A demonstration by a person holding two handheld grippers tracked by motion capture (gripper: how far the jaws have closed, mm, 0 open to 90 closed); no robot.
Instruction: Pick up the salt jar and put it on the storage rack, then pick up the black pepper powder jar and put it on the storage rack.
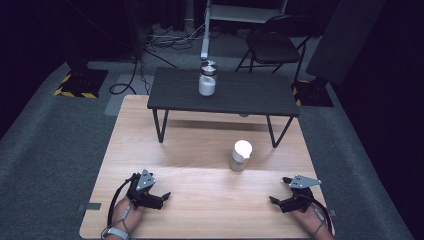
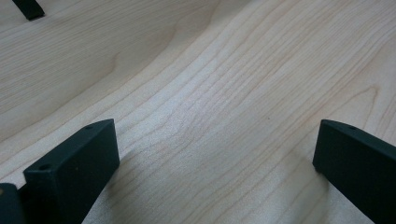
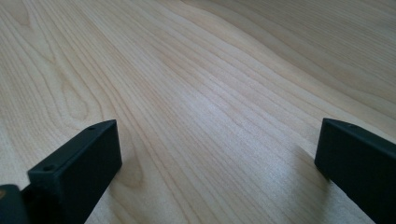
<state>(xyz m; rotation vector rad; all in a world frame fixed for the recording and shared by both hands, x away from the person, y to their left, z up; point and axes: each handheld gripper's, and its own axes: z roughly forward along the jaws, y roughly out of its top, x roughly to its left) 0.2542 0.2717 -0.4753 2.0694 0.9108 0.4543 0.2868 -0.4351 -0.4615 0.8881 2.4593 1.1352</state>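
Note:
A glass jar (image 1: 207, 79) with a silver lid and white contents stands on a dark low shelf (image 1: 250, 95) at the back of the wooden table (image 1: 200, 145). A second small jar with a white top (image 1: 241, 156) sits on the table in front of the shelf, right of centre. My left gripper (image 1: 159, 194) rests near the front left edge, open, nothing between its jaws (image 2: 215, 154). My right gripper (image 1: 278, 195) rests near the front right edge, also open and empty (image 3: 217, 154). Both lie well short of the white-topped jar.
The shelf stands on thin black legs (image 1: 161, 127), and one leg's foot (image 2: 29, 8) shows in the left gripper view. Bare wood lies between the two grippers. Beyond the table are a folding chair (image 1: 275, 45), cables and grey carpet.

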